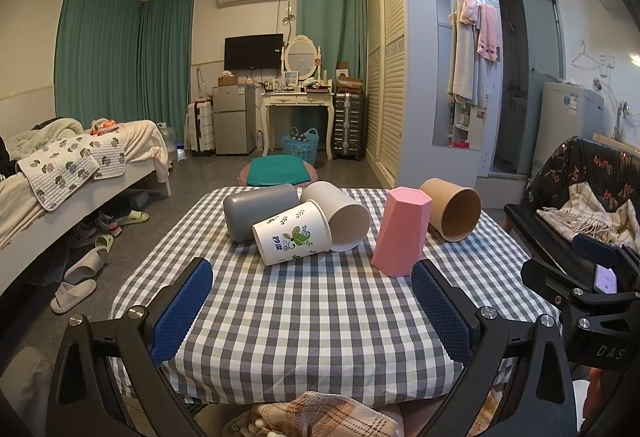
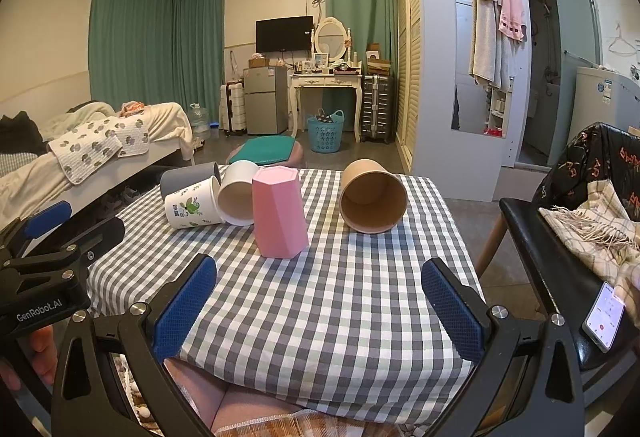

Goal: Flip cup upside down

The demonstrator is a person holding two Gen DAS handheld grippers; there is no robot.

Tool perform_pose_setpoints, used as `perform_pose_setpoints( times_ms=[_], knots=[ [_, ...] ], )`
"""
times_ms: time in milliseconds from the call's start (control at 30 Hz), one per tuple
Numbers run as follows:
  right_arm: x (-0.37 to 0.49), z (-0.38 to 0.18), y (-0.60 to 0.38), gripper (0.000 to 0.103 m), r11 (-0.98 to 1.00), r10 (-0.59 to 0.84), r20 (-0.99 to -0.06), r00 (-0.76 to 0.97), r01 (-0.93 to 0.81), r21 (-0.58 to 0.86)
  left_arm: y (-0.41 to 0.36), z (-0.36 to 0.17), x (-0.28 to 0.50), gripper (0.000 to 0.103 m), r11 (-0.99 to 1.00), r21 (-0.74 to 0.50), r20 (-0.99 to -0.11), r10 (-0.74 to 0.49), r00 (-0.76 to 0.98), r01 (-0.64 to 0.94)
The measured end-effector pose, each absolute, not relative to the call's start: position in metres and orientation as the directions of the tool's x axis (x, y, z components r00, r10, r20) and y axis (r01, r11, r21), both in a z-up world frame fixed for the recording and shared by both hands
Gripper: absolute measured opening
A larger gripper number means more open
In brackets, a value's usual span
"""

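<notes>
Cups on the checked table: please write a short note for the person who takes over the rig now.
Left tongs: open, empty, over the near table edge.
Right tongs: open, empty, beside them.
Pink cup stands upside down, mouth on the cloth: done.
Brown cup, beige cup, floral cup and grey cup lie on their sides.
Left: flip those four. Brown is nearest the right tongs.

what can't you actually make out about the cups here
- Grey cup: its mouth is hidden in both views; the flower cup lies in front of it.
- Pink cup: stands with the wide end down; whether that end is open cannot be told, the tablecloth hides it.
- Flower cup: its printed text is too small to read in either view.
- Brown cup: its closed end faces away in both views.
</notes>
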State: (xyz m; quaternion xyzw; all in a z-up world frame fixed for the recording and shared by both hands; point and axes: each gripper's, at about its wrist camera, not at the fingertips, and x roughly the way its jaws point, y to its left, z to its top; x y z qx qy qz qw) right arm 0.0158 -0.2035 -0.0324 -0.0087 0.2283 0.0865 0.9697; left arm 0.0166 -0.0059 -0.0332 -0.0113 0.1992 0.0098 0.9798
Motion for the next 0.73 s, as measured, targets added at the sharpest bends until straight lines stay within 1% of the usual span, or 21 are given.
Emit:
perform_pose_setpoints(
  times_ms=[733],
  knots=[
    [0.0148, -0.0359, -0.2047, 0.103, 0.985, 0.166, -0.451, 0.877, -0.171, 0.03, -0.004, -0.035, 0.0164, 0.103, 0.999, -0.021, -0.383, 0.016, 0.924, -0.026]
  ],
)
